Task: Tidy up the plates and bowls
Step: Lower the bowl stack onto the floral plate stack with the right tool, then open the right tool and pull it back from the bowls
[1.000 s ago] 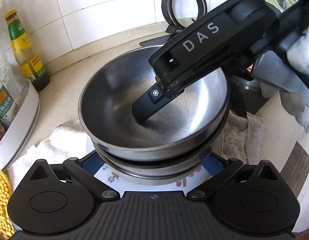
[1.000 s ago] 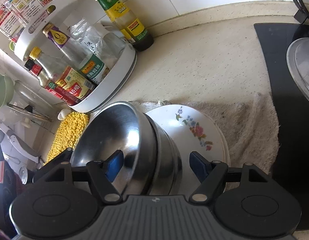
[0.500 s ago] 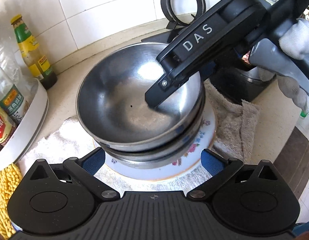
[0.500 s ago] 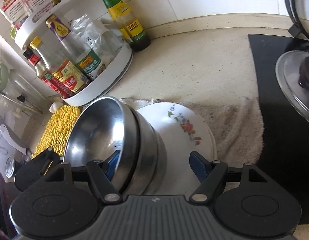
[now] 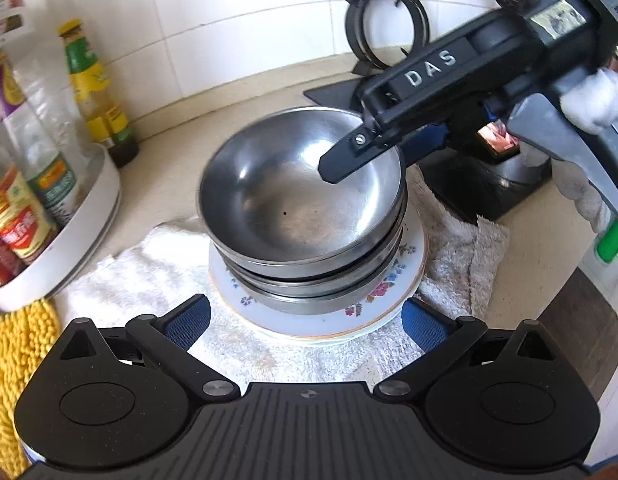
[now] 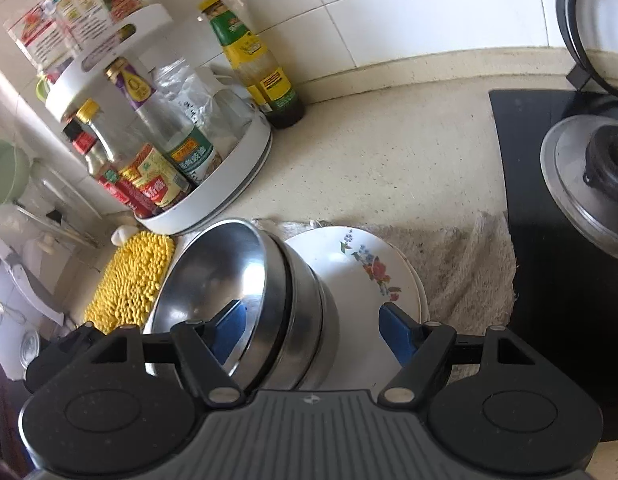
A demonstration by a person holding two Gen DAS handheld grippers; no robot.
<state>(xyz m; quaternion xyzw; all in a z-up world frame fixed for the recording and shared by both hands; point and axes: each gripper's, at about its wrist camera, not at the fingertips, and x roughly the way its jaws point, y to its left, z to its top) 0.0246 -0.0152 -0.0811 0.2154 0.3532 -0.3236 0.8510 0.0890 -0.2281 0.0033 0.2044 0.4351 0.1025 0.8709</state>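
Note:
A stack of steel bowls (image 5: pixel 297 216) sits on a floral plate (image 5: pixel 329 320) on a white towel (image 5: pixel 149 280). My left gripper (image 5: pixel 305 320) is open and empty, just in front of the plate. My right gripper (image 6: pixel 309 332) is open; its jaws straddle the near rim of the steel bowls (image 6: pixel 245 300), one finger inside the top bowl and one outside above the floral plate (image 6: pixel 357 264). In the left wrist view the right gripper's finger (image 5: pixel 349 156) reaches over the bowl's far rim.
A white turntable rack of sauce bottles (image 6: pixel 157 152) stands at the left, with a green-capped bottle (image 6: pixel 253 64) by the tiled wall. A yellow mat (image 6: pixel 129 280) lies left of the bowls. A black hob with a lidded pot (image 6: pixel 589 188) is to the right.
My left gripper has drawn back from the plate and bowls, which now look smaller and farther. My right gripper has lifted slightly, its finger rising from the bowl's bottom toward the rim.

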